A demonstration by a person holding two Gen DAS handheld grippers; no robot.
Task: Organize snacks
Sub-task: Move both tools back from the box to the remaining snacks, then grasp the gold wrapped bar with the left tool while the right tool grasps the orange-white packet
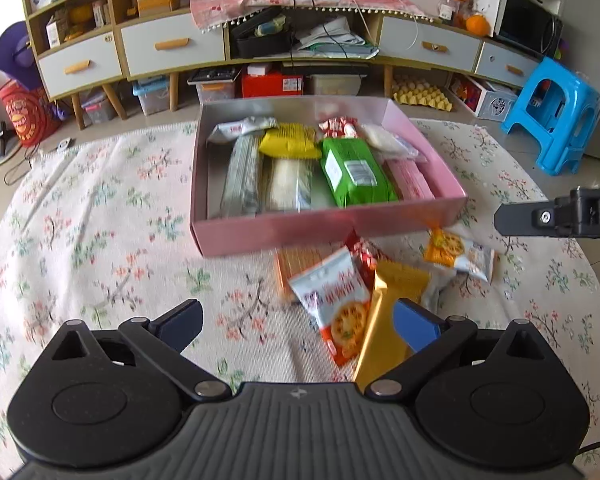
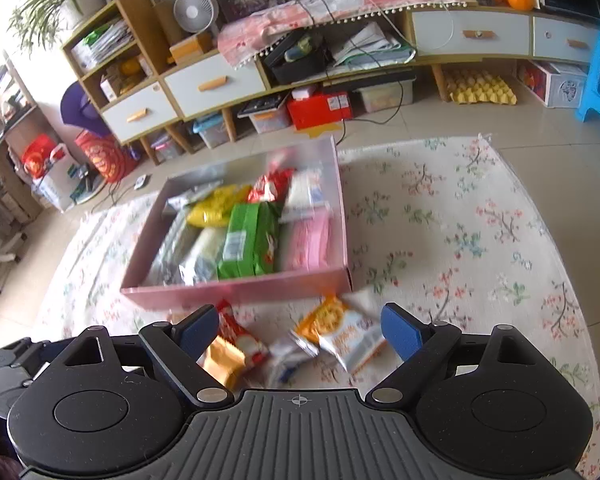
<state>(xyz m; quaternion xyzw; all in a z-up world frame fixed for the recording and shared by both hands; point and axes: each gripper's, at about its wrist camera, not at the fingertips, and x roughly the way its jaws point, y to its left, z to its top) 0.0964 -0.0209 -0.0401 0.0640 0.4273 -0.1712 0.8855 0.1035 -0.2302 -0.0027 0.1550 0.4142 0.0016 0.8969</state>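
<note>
The pink box [image 1: 328,228] sits mid-rug, its near wall facing me, packed with snacks: a green pack [image 1: 354,174] in the middle, a yellow pack [image 1: 290,142] behind it, pink wafers [image 1: 410,180] along the right wall. Loose packets lie just outside that near wall: an orange cracker bag [image 1: 336,300], a gold packet [image 1: 384,320], a second cracker bag [image 1: 458,254] to the right, near the box's corner.

My left tool [image 1: 300,324] is spread wide and holds nothing; the gold packet lies against its right finger. My right tool [image 2: 300,328] is likewise wide open and empty, with the cracker bag [image 2: 348,336] between its fingers.

The floral rug [image 1: 100,240] is bare left of the box and to its right [image 2: 480,240]. Beyond the rug stand a low cabinet [image 1: 172,44] and a blue stool [image 1: 552,116], both well apart from the box.
</note>
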